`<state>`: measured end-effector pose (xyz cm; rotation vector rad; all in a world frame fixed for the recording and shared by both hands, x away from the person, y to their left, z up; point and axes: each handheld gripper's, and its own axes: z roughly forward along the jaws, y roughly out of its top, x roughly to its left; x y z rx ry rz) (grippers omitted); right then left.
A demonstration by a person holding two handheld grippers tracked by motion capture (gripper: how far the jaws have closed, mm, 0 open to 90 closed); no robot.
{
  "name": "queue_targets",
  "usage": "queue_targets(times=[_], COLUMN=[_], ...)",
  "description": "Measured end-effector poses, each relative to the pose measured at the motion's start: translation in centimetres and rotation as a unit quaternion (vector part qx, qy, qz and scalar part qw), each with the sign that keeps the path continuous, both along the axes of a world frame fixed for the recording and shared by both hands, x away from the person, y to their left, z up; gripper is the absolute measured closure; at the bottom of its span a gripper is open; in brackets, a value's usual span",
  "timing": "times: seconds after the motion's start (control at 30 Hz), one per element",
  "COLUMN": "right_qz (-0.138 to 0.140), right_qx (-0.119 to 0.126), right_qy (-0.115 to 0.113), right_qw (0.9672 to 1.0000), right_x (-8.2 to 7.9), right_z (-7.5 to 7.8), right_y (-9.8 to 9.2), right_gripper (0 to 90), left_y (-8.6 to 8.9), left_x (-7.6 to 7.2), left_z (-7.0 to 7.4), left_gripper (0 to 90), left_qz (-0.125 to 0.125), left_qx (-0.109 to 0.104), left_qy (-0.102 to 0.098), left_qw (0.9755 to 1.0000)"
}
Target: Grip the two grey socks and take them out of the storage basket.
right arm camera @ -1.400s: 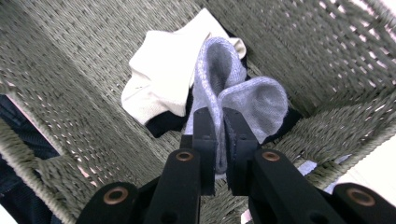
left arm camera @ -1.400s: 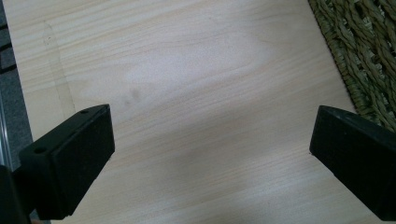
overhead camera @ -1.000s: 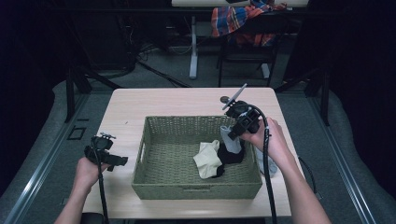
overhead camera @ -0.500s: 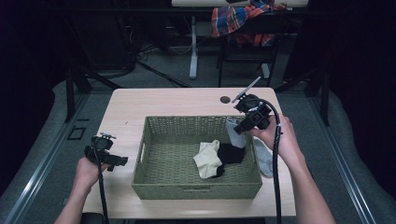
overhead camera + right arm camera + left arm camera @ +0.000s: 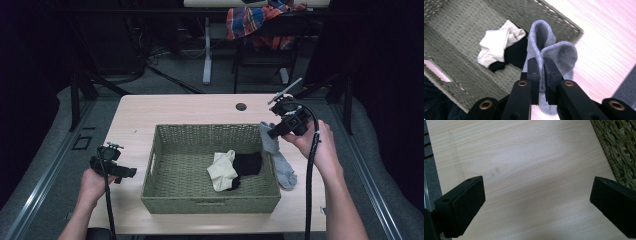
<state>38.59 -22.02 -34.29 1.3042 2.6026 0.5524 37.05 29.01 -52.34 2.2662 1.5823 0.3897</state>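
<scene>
A grey sock (image 5: 278,155) (image 5: 549,47) hangs from my right gripper (image 5: 272,134) (image 5: 542,75), which is shut on its cuff just outside the right wall of the green woven basket (image 5: 165,197) (image 5: 454,32). The sock's toe end trails down onto the table to the right of the basket. Inside the basket lie a cream sock (image 5: 222,170) (image 5: 496,45) and a black sock (image 5: 247,163) (image 5: 514,53), overlapping. My left gripper (image 5: 131,173) (image 5: 536,202) hovers open over bare wood left of the basket, nothing between its jaws.
The light wooden table (image 5: 190,110) has a cable hole (image 5: 241,106) near its far edge. The basket's corner (image 5: 619,150) lies close to my left gripper's right jaw. Beyond the table stand dark frames and a chair with plaid cloth (image 5: 255,22).
My right gripper has lifted the grey sock up and to the right, out of the basket and over its right wall. The left gripper has stayed put.
</scene>
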Motion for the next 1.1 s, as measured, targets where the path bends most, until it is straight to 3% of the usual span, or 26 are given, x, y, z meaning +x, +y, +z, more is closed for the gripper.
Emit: queue_targets(times=[0.6, 1.1], right_qz=[-0.062, -0.092], right_qx=[-0.021, -0.029], right_qy=[-0.008, 0.044], right_qw=[0.9978, 0.9944], right_x=[0.4, 2.4], right_z=[-0.4, -4.7], right_y=[-4.6, -6.9], right_gripper=[84.9, 84.9], left_y=[0.0, 0.1], left_x=[0.0, 0.0], left_z=[0.0, 0.1], left_gripper=[0.2, 0.2], left_qz=[0.002, 0.001], left_qx=[0.0, -0.001], left_qy=[-0.002, -0.002], left_qw=[1.0, 1.0])
